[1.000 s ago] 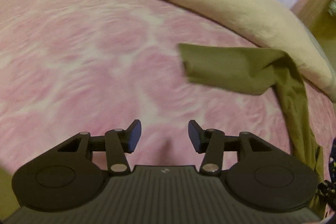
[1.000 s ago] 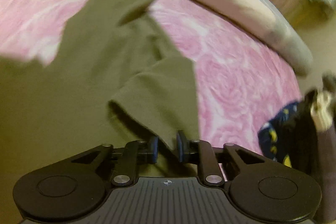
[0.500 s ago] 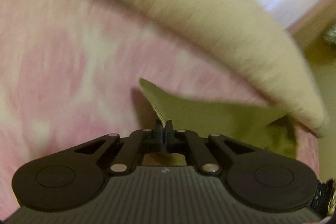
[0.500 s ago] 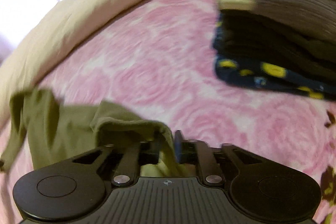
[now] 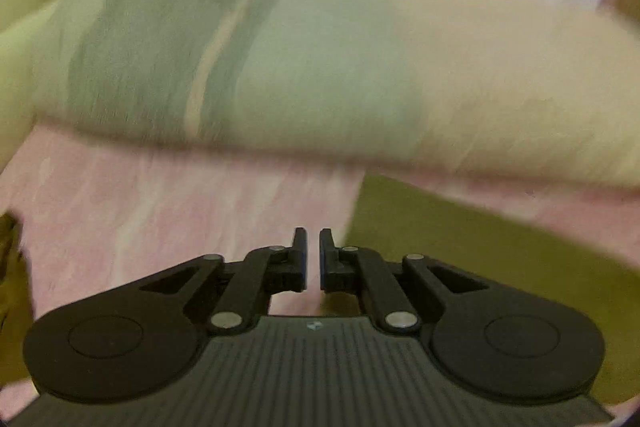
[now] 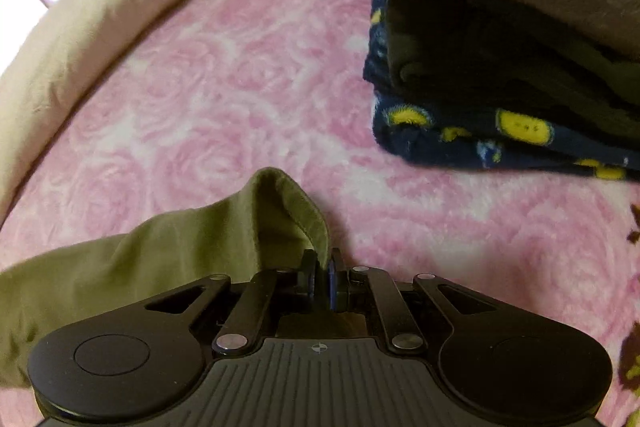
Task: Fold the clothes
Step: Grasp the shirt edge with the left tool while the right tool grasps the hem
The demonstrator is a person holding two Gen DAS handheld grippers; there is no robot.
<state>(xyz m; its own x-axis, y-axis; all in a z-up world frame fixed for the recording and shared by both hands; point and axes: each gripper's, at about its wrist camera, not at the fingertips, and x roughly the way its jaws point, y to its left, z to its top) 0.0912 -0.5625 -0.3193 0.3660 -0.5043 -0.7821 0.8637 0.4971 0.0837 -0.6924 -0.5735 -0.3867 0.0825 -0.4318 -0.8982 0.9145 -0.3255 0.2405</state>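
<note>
Olive garment pinched on the pink bed

The right gripper point(image 6: 322, 277) clamps a fold of the olive garment point(image 6: 168, 251) lying on the pink rose blanket point(image 6: 224, 75); the left gripper point(image 5: 313, 259), fingers nearly together, grips nothing visible. Beyond sit folded clothes point(image 6: 504, 75) and a beige duvet point(image 5: 440, 75).

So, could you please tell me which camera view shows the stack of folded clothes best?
The right wrist view: the stack of folded clothes lies sharp at upper right on the pink blanket, with a navy yellow-patterned piece at the bottom and a grey knit on top. The left wrist view does not show it at all.
</note>
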